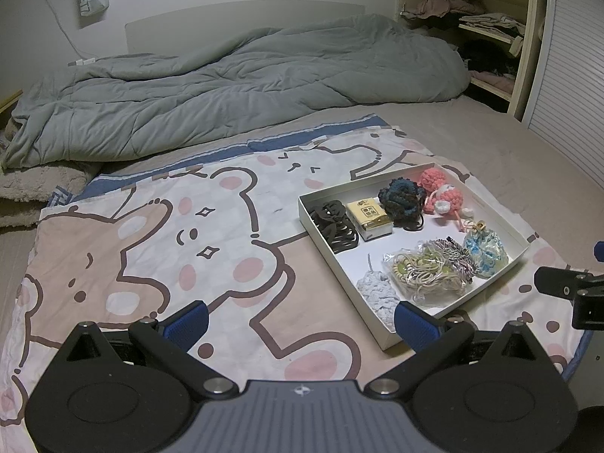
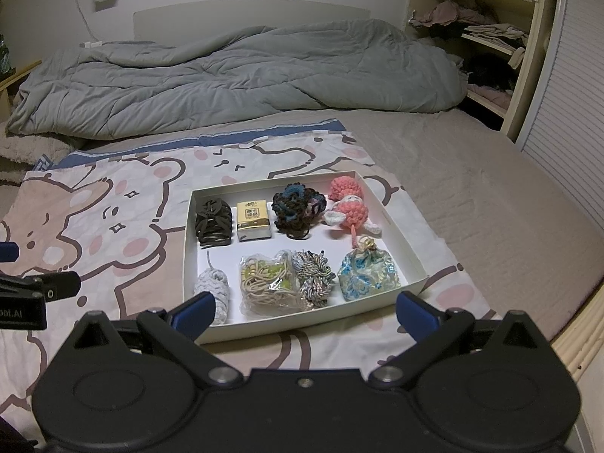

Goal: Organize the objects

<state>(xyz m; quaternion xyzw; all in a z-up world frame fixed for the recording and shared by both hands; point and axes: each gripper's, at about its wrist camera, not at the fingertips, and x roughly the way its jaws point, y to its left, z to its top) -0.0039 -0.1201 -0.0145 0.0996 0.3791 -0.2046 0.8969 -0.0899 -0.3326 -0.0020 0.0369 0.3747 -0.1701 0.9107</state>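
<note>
A shallow white tray (image 2: 400, 226) (image 1: 313, 222) lies on a bear-print cloth (image 1: 151, 249) on the bed. In it sit black hair ties (image 2: 213, 222), a small yellow box (image 2: 253, 221), a dark crocheted scrunchie (image 2: 298, 205), a pink crocheted toy (image 2: 349, 204), a pale knitted piece (image 2: 213, 292), a bag of cords (image 2: 270, 283), a striped cord bundle (image 2: 315, 275) and a blue floral pouch (image 2: 368, 275). My left gripper (image 1: 300, 326) is open and empty, left of the tray's near corner. My right gripper (image 2: 302, 313) is open and empty at the tray's near edge.
A rumpled grey duvet (image 1: 234, 87) covers the far half of the bed. Open shelves with clothes (image 1: 487, 26) and a slatted door (image 1: 573, 87) stand at the right. The bed's right edge (image 2: 577, 332) is close to my right gripper.
</note>
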